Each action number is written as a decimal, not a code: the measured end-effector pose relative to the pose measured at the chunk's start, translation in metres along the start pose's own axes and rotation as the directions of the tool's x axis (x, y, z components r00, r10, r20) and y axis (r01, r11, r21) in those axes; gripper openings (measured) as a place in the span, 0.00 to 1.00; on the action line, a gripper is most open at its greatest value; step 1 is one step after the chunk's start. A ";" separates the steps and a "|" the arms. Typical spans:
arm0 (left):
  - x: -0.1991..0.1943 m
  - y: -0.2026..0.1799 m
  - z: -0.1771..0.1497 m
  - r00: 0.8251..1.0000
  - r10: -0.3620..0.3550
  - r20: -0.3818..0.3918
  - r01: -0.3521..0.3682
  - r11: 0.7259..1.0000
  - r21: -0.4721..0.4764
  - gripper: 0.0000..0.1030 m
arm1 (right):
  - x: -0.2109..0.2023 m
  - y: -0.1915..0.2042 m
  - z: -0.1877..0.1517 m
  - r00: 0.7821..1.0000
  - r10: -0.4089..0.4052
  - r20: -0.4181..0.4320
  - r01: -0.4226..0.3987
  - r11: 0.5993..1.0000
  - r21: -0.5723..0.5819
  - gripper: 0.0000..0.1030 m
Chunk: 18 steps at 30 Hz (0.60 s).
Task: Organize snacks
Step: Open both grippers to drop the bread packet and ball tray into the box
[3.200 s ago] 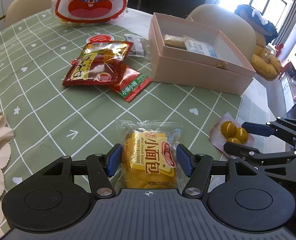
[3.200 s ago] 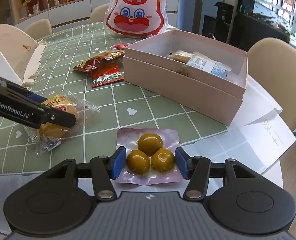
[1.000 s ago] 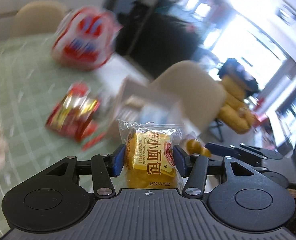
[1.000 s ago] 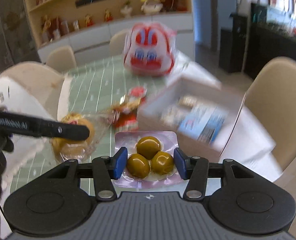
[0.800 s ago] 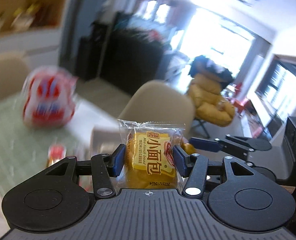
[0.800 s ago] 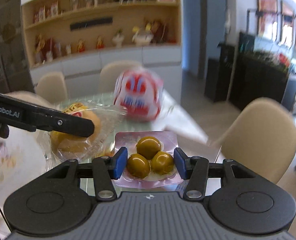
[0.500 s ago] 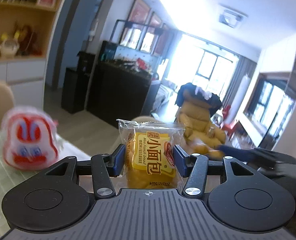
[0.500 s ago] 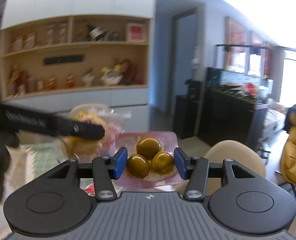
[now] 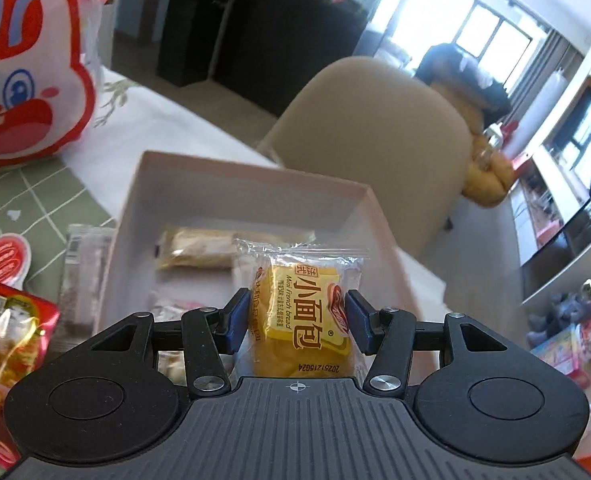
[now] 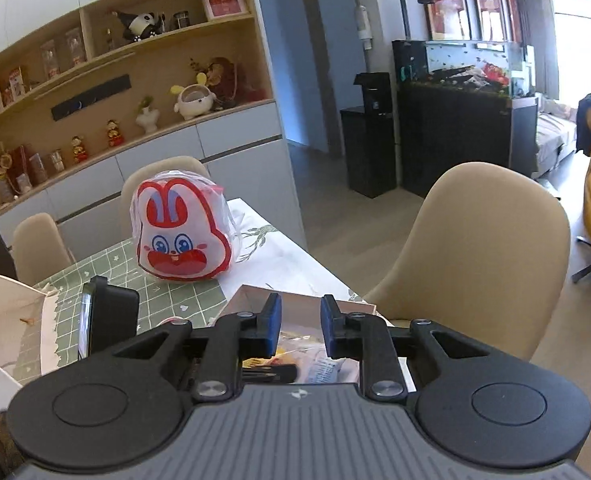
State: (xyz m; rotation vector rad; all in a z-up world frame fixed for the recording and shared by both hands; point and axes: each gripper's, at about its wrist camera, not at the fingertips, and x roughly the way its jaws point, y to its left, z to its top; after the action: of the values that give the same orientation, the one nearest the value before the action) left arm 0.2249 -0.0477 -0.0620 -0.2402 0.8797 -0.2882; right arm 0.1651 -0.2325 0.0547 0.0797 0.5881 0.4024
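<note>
while the left gripper [image 9: 297, 316] clenches the yellow mini french bread packet [image 9: 303, 312] above the open pink cardboard box [image 9: 251, 184], likely to drop it in, the right gripper [image 10: 300, 328] jaws have just been closing, empty.

left gripper [image 9: 298, 318] jaws clamped on a packet, right gripper [image 10: 300, 326] jaws just closing, nothing between them

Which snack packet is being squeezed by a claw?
The yellow mini French bread packet, pinched in the left claw above the pink box. The other packets lie loose in the box or on the table.
</note>
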 end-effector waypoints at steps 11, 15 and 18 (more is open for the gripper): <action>0.008 -0.008 -0.005 0.965 0.257 0.052 -0.262 0.938 0.227 0.55 | 0.009 -0.017 -0.095 0.965 -0.058 -0.256 -0.002 0.974 -0.228 0.44; -0.014 0.007 -0.003 0.964 0.234 0.123 -0.246 0.965 0.089 0.53 | 0.008 -0.005 -0.146 0.938 -0.111 -0.327 0.035 0.972 -0.231 0.52; -0.038 0.013 -0.009 0.978 0.155 0.137 -0.159 0.987 0.019 0.53 | 0.004 -0.001 -0.174 0.930 -0.170 -0.326 0.101 0.971 -0.217 0.52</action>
State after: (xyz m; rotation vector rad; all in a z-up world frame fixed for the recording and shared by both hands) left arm 0.1972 -0.0229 -0.0440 -0.1596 0.7548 -0.1358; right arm 0.0719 -0.2388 -0.0919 -0.2259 0.8900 0.3391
